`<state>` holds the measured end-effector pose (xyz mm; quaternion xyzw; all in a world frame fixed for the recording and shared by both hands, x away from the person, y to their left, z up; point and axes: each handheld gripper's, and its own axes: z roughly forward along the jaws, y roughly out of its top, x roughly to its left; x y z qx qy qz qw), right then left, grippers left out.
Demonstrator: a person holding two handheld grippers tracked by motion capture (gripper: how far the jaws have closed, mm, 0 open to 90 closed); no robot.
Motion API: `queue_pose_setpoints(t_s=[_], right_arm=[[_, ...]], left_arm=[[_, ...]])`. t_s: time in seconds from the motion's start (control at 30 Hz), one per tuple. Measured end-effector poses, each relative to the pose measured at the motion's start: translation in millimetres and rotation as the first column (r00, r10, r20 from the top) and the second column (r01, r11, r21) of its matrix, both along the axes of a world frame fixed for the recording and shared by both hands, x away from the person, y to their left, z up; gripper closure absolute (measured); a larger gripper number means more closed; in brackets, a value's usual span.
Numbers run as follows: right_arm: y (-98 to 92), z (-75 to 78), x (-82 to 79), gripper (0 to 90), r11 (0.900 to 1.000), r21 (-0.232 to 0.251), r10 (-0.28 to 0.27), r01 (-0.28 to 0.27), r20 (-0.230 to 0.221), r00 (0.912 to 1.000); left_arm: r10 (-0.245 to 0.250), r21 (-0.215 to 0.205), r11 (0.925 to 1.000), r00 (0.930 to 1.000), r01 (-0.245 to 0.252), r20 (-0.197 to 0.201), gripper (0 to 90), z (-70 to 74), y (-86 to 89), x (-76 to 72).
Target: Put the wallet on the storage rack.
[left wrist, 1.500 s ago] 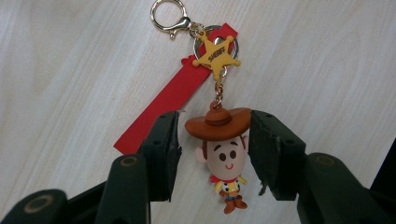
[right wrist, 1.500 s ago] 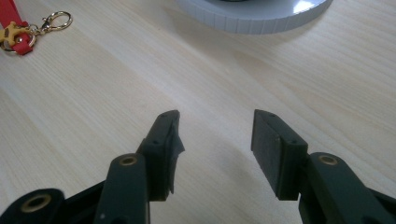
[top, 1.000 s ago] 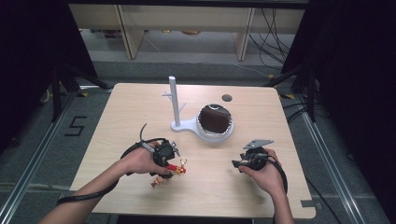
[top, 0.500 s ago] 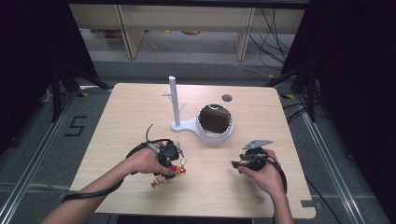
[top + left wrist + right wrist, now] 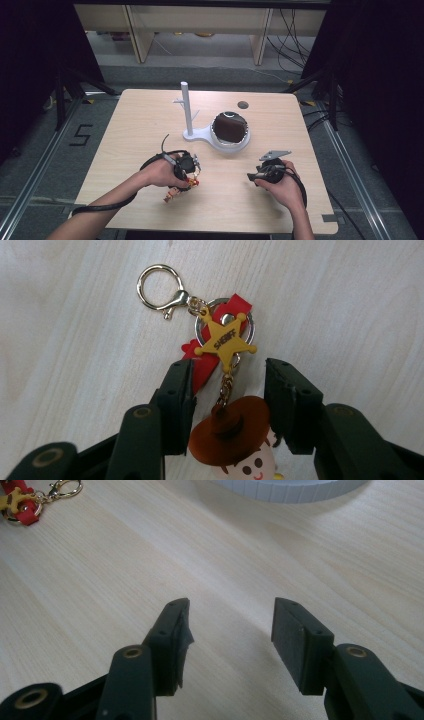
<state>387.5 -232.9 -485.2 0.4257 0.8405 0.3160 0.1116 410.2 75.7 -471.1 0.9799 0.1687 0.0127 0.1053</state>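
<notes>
- Two grippers sit in your hands at the lower part of the high view: your left gripper [image 5: 192, 175] is left of centre, your right gripper [image 5: 251, 176] is right of centre, and they are well apart on the light wooden desk [image 5: 135, 125].
- Your left gripper's jaws stand spread, one on each side of a cowboy keychain [image 5: 227, 390] lying flat on the desk; in the left gripper view neither jaw visibly presses on it.
- Between those jaws you have the figure's brown hat [image 5: 230, 432] at the bottom centre of the frame, with a short chain running up from it.
- Above the jaw tips lie a yellow sheriff star [image 5: 225, 341], a red strap [image 5: 207, 357] under it, and a gold lobster clasp [image 5: 160, 288] at the upper left of the frame.
- Your right gripper's jaws are also spread apart, hovering over bare wood with nothing between them.
- At the upper left corner of the right gripper view you can see the keychain's red strap and clasp.
- Near the middle of the high view stands a white stand [image 5: 187, 112] with an upright post, and a round mirror [image 5: 230, 127] on its base just to the right.
- Toward the upper right of the desk lies a small dark disc [image 5: 243, 105].
</notes>
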Motion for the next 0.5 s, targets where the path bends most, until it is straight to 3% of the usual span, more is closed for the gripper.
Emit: queue_pose_setpoints(t_s=[0.5], right_arm=[[1.4,-2.0,-0.5,49.8,1.0,0.012,-0.008,0.008,-0.02,0.9998]], left_arm=[[-0.026,0.022,0.9994,0.9996,0.026,0.014,56.8,-3.8,-5.6,0.7]])
